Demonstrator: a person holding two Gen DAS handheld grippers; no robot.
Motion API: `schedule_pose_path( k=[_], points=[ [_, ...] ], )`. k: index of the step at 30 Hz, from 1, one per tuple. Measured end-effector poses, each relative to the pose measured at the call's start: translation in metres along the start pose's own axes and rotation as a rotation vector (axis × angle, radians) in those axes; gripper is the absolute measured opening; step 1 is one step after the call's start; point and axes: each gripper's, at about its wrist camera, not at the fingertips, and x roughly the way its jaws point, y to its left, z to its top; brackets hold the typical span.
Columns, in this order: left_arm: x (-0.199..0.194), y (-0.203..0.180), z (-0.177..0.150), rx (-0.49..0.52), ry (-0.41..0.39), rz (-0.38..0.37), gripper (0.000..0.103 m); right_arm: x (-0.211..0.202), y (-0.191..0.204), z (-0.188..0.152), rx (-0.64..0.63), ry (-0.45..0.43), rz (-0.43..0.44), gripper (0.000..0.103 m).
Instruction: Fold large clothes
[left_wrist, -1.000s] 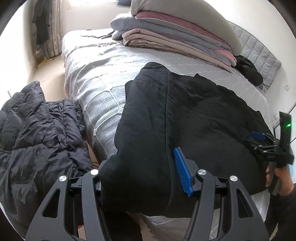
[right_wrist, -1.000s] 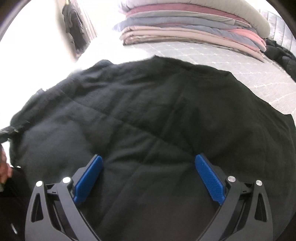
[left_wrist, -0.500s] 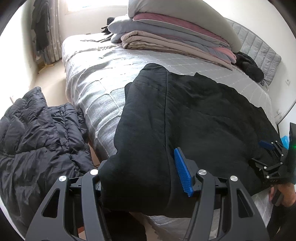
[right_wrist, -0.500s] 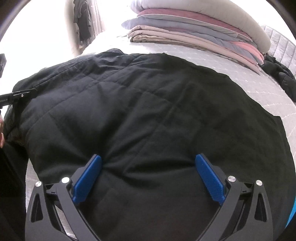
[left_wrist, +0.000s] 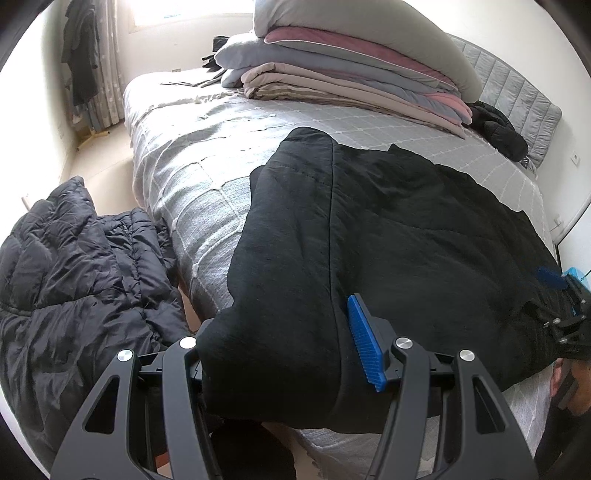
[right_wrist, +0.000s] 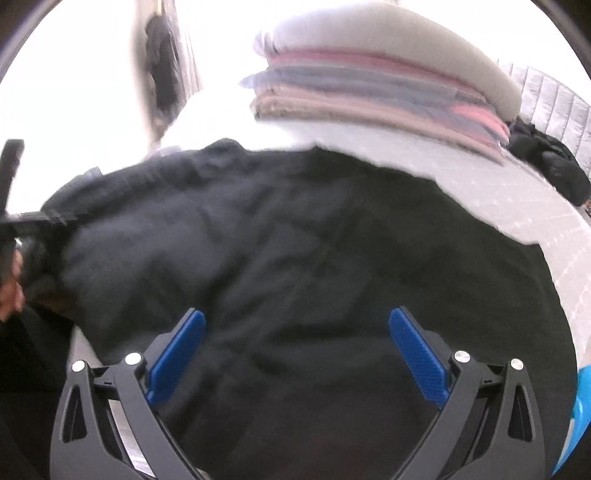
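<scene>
A black quilted coat (left_wrist: 388, 236) lies spread across the near half of a bed (left_wrist: 207, 162) with a grey checked cover, its near hem hanging over the bed's front edge. One side panel of the coat is folded over along a long straight seam running from the hem toward the far end.

The left gripper (left_wrist: 280, 354) is clamped on the coat's folded near-left corner: thick black cloth bulges between its fingers, one blue pad (left_wrist: 364, 341) presses against the fabric and the other pad is buried beneath it. The right gripper (right_wrist: 295, 354) hangs over the coat's near-right part with its two blue pads spread wide; dark cloth fills the space behind them, but the pads do not press on it, so it grips nothing. In the left wrist view that gripper shows at the coat's right edge, with a person's hand (left_wrist: 569, 384) below it. The right wrist view is blurred.

Beyond the coat, at the far end of the bed, stands a stack of folded blankets (left_wrist: 354, 74) in grey, pink and beige. A dark bundle (left_wrist: 498, 125) lies to the right of the stack, against a grey padded headboard (left_wrist: 517, 92). On the floor left of the bed sits a dark puffer jacket (left_wrist: 74, 280). Dark garments (left_wrist: 79, 62) hang in the far left corner of the room.
</scene>
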Motion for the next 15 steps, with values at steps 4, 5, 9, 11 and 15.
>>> schedule_pose_path(
  k=[4, 5, 9, 11, 15],
  points=[
    [0.001, 0.004, 0.001, -0.01, 0.007, -0.015, 0.056, 0.02, -0.003, -0.007, 0.019, 0.069, 0.021, 0.097],
    [0.002, 0.005, 0.0, -0.015, 0.01, -0.019, 0.056, 0.018, -0.004, -0.004, 0.026, 0.076, 0.03, 0.097],
    [0.004, 0.015, 0.001, -0.059, 0.027, -0.053, 0.057, -0.011, -0.025, 0.0, 0.112, -0.035, 0.017, 0.097],
    [0.004, 0.019, 0.002, -0.082, 0.03, -0.062, 0.058, -0.009, -0.034, -0.004, 0.142, -0.009, -0.014, 0.097],
    [0.005, 0.027, 0.003, -0.133, 0.031, -0.094, 0.058, 0.011, -0.045, -0.02, 0.174, 0.063, 0.021, 0.097]
  ],
)
